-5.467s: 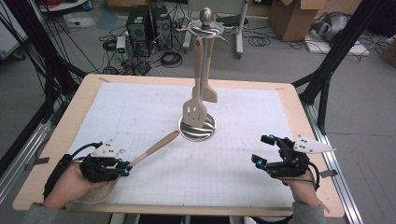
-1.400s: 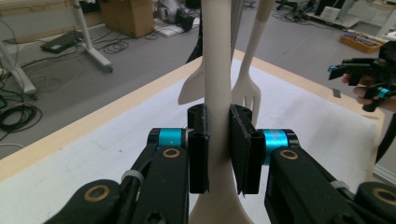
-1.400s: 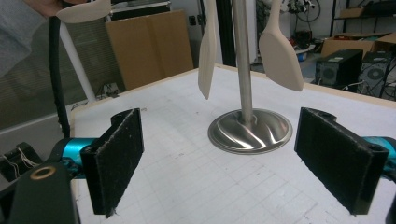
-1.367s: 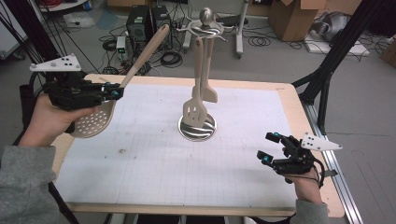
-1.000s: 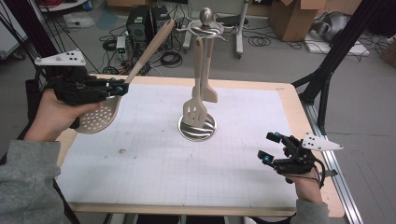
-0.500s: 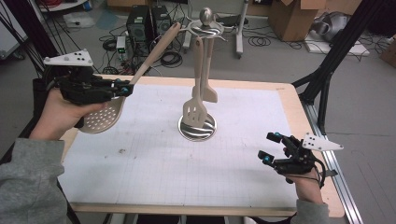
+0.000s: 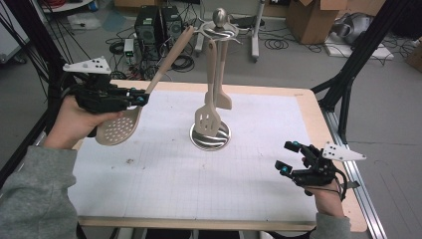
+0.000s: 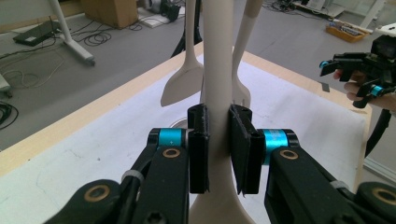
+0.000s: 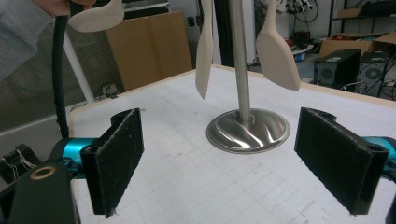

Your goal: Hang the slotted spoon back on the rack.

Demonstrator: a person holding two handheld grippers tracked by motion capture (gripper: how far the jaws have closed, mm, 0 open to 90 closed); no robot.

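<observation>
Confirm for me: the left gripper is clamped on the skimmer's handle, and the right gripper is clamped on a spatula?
Not quite. The left gripper does clamp the skimmer, but the right gripper stands open with nothing between its jaws, as the right gripper view shows.

Clamped between the left gripper's (image 8: 218,149) matt black pads, the pale perforated spoon (image 7: 119,128) looks like smooth wood, perhaps plastic; beyond stands the glossy metal utensil stand (image 7: 211,135).

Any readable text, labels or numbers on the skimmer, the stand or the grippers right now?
None readable.
Skimmer: plain, no marking.
Stand and its hanging utensils: no marking.
Left gripper, shut on the skimmer's handle: no legible label.
Right gripper, open: no legible label.
Cardboard boxes on the floor: any print is too small to read.
</observation>
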